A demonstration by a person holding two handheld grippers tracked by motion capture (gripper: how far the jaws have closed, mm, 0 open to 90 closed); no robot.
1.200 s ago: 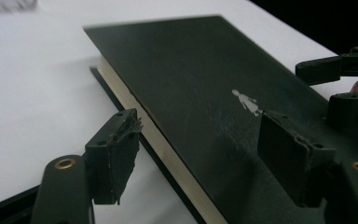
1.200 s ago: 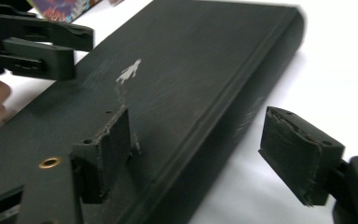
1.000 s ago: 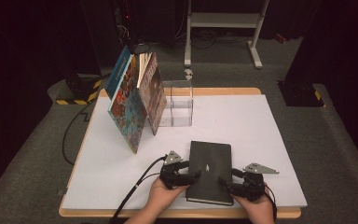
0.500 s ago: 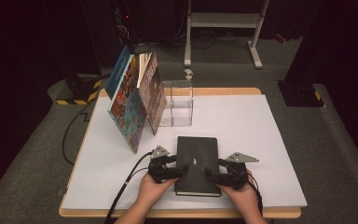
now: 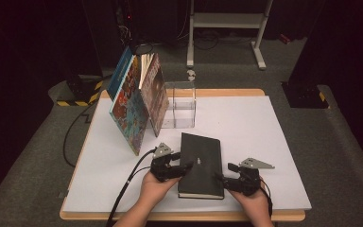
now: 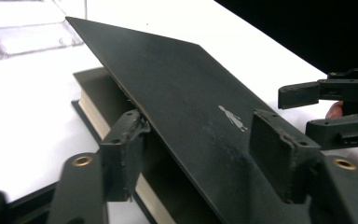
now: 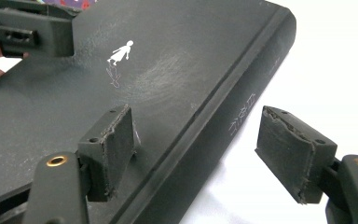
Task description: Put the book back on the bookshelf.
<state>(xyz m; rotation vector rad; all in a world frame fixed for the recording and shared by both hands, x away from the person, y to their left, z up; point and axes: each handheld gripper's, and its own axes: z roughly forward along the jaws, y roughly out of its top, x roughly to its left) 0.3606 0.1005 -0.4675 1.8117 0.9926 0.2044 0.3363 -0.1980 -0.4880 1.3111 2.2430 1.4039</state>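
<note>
Our left gripper [image 6: 205, 154] has just been closing, its jaws astride the lifted front cover [image 6: 177, 93] of the black book [image 5: 199, 165]; whether the pads press it we cannot tell. Our right gripper [image 7: 205, 154] stands open over the spine [image 7: 223, 116], pads apart from it. The book lies near the table's [image 5: 274, 142] front edge, long axis running away from us, the left gripper already under the cover's free edge.
</note>
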